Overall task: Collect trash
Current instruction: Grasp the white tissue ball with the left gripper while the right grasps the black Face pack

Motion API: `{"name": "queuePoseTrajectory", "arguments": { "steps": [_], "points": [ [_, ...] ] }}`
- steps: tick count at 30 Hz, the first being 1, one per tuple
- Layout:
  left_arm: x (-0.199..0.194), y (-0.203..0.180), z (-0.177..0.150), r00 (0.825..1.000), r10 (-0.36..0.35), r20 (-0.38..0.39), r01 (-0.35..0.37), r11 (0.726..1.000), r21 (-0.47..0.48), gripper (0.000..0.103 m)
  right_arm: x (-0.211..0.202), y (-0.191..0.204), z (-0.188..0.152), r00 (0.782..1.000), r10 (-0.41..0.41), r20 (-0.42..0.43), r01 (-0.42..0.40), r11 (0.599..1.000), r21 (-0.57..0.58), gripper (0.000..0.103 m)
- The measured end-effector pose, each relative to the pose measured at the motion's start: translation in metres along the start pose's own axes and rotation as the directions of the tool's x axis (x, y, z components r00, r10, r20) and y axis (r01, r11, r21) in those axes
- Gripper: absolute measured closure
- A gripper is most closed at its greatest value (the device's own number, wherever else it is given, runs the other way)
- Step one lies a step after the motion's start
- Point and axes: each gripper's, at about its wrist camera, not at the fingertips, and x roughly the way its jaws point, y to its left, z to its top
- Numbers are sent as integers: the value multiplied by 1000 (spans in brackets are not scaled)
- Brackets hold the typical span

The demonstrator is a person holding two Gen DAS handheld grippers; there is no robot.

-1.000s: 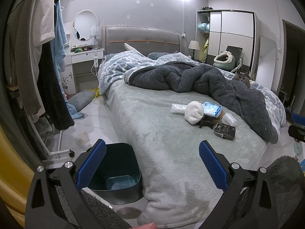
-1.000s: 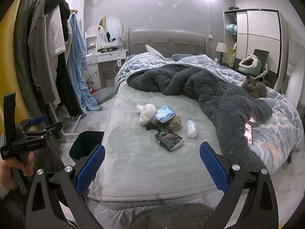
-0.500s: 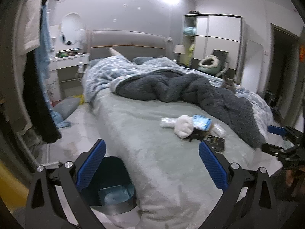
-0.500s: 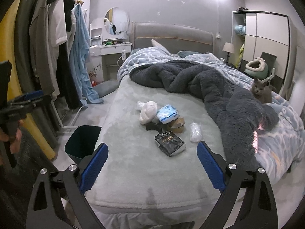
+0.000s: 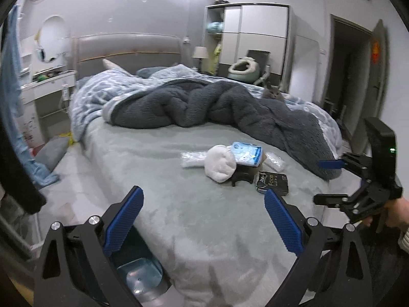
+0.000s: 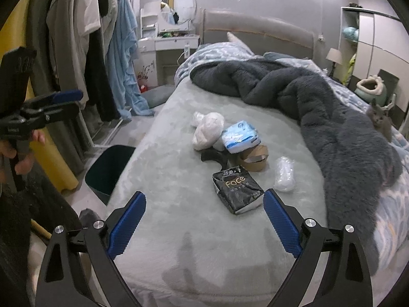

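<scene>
Trash lies in a cluster on the grey-green bed [image 6: 179, 184]: a black "Face" packet [image 6: 236, 189], a brown tape roll [image 6: 254, 157], a blue tissue pack [image 6: 240, 136], a white crumpled bag [image 6: 208, 130] and clear plastic wrap [image 6: 283, 174]. My right gripper [image 6: 204, 194] hangs open just short of the black packet, with nothing between its pads. My left gripper [image 5: 203, 192] is open and empty over the bed's near corner, with the packet [image 5: 272, 183] beyond its right finger. A dark teal bin [image 5: 138, 276] stands on the floor below its left finger.
A grey cat [image 6: 381, 120] sits on the dark fluffy blanket [image 6: 332, 128] at the right. Clothes hang on a rack [image 6: 76, 51] left of the bed, behind the bin [image 6: 110, 168]. A white dressing table [image 6: 168, 43] stands by the headboard.
The left wrist view has swung right along the bed, so the bin slid to the lower left and the right gripper came into view. The right gripper has moved down and closer to the trash.
</scene>
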Motion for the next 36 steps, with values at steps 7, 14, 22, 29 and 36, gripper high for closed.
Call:
{"name": "queuePoseTrajectory", "arguments": {
  "steps": [7, 14, 22, 29, 36],
  "points": [
    [41, 18, 3, 996, -83, -40, 83, 997, -1, 12, 32, -24, -3, 999, 31, -44, -31, 999, -6, 9],
    [75, 26, 5, 988, -127, -87, 127, 992, -7, 13, 53, -42, -4, 996, 53, -66, -54, 998, -17, 9],
    [114, 18, 12, 977, -178, -120, 178, 984, -9, 15, 84, -54, 0, 993, 83, -86, -88, 994, -61, 9],
    [145, 2, 21, 972, -197, -129, 198, 980, -4, 15, 104, -54, -4, 986, 118, -120, -131, 986, -106, 18],
    [172, -4, 26, 974, -178, -144, 171, 984, -55, 15, 109, -51, -5, 984, 125, -129, -141, 982, -125, 43]
  ]
}}
